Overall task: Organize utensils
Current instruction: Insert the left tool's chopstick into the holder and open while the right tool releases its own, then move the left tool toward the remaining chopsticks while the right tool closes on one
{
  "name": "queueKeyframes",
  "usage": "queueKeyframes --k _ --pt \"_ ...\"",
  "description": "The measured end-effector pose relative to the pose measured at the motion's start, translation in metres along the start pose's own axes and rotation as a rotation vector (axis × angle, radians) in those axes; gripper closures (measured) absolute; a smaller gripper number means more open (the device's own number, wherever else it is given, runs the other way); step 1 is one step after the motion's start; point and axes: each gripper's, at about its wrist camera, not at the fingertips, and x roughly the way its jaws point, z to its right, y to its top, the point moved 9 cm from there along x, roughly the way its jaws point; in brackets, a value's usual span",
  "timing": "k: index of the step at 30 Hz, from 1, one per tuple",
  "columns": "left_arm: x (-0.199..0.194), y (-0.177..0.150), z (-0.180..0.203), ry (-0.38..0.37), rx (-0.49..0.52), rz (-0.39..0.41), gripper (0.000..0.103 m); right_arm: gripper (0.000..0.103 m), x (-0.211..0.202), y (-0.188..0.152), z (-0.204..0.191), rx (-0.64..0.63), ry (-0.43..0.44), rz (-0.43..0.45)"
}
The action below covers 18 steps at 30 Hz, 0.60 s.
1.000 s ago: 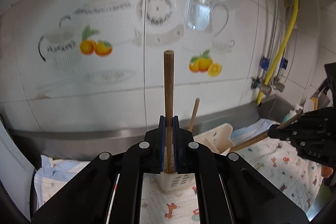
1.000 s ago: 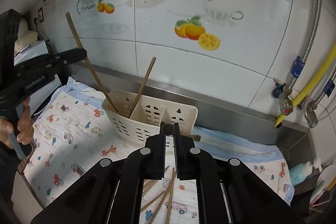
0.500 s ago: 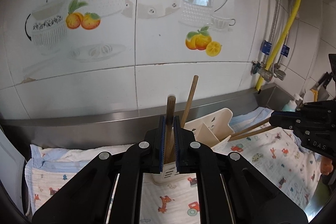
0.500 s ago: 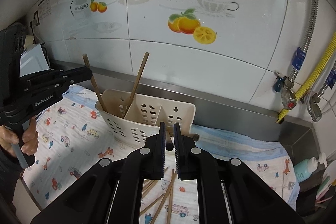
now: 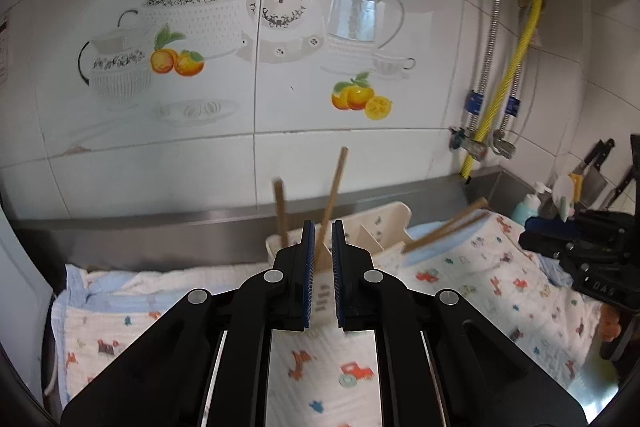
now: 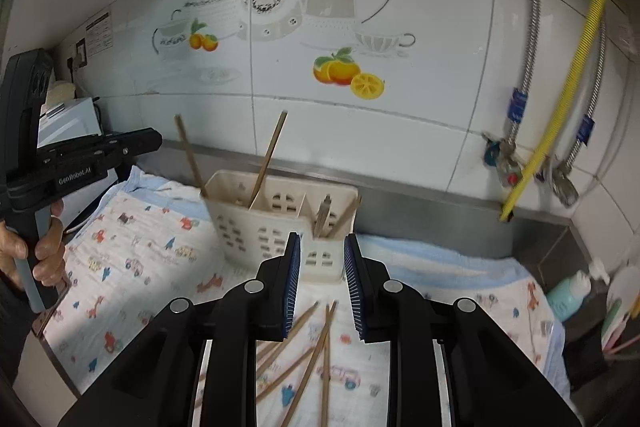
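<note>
Both chopsticks you were carrying now stand in the caddy (image 6: 280, 223), so this pair is done. Your left tool (image 5: 321, 251) shows a narrow gap, nothing clamped; your right tool (image 6: 321, 267) is opening, empty. Only the right view shows more loose chopsticks (image 6: 308, 359) on the tabletop cloth (image 6: 132, 255).

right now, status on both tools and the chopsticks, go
Left tool empty, jaws barely parted. Right tool opening, nothing between. Four chopsticks stand in the holder; loose chopsticks left on the cloth. Nothing in the way.
</note>
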Motion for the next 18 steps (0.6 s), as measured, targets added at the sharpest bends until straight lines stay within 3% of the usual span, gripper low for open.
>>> queueKeyframes --k 8,18 --pt "-0.024 -0.051 0.006 -0.013 -0.015 -0.032 0.094 0.081 -0.01 -0.064 -0.012 0.027 -0.024 -0.027" --pt "-0.028 -0.134 0.012 -0.029 -0.032 -0.141 0.094 0.081 -0.007 -0.134 -0.023 0.112 -0.017 -0.078"
